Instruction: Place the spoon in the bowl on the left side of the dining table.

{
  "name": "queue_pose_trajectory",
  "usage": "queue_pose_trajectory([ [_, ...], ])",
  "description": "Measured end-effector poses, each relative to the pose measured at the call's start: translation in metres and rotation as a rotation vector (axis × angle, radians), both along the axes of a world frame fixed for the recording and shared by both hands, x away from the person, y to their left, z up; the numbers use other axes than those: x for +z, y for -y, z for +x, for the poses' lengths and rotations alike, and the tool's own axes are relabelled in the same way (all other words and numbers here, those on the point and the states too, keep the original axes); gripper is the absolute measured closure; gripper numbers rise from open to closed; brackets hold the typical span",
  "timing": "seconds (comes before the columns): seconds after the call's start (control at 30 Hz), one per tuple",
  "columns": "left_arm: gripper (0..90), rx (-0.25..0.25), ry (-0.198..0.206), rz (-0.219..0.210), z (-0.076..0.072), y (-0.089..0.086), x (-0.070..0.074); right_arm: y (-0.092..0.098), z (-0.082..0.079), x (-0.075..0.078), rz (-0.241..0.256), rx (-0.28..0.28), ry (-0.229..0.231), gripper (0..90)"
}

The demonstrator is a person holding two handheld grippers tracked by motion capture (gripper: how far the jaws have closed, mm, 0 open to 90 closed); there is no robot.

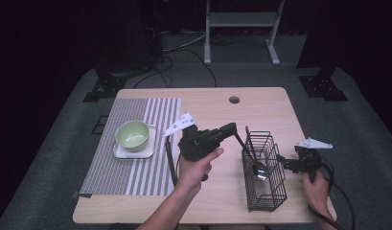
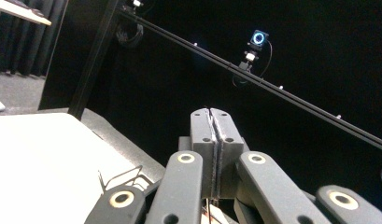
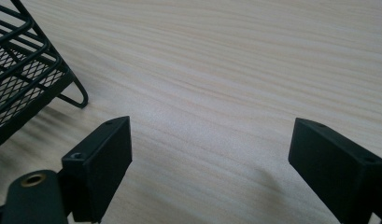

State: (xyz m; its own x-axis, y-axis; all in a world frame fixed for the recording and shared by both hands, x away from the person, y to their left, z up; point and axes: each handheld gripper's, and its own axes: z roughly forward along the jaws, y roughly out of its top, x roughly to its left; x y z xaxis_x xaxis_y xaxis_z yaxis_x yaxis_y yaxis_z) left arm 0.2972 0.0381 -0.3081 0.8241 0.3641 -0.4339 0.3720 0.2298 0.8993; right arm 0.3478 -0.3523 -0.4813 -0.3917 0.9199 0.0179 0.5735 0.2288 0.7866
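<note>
Currently the left gripper [image 1: 230,128] is clamped on a dark-handled metal spoon [image 1: 259,168], bowl inside the black wire-mesh basket [image 1: 268,196]. Right gripper [image 1: 282,159] idles wide beside it. Next: lift straight up, clear the rim.

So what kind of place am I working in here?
Likely a recording lab rather than a kitchen: a wooden table ringed by black curtains, a small camera on an overhead rail, and cables trailing over grey carpet.

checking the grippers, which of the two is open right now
The right gripper, beside the wire basket, has its jaws wide apart over bare table. The left gripper has its jaws pressed together.
</note>
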Motion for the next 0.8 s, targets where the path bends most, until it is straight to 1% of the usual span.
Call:
queue_pose_trajectory([
  [0.27, 89.8, 0.023, 0.002, 0.002, 0.001, -0.011, 0.002, 0.000, 0.000, 0.000, -0.004, -0.001, -0.003, 12.4],
  [0.57, 89.8, 0.063, -0.010, -0.001, 0.004, -0.027, 0.000, 0.000, 0.000, 0.000, -0.006, -0.001, -0.003, 12.4],
  [0.77, 89.8, 0.078, -0.015, -0.003, 0.005, -0.034, -0.001, -0.001, 0.001, -0.001, -0.008, -0.003, -0.005, 12.4],
  [0.8, 89.8, 0.081, -0.013, 0.003, 0.006, -0.035, -0.001, -0.001, 0.001, -0.001, -0.009, -0.004, -0.005, 12.4],
])
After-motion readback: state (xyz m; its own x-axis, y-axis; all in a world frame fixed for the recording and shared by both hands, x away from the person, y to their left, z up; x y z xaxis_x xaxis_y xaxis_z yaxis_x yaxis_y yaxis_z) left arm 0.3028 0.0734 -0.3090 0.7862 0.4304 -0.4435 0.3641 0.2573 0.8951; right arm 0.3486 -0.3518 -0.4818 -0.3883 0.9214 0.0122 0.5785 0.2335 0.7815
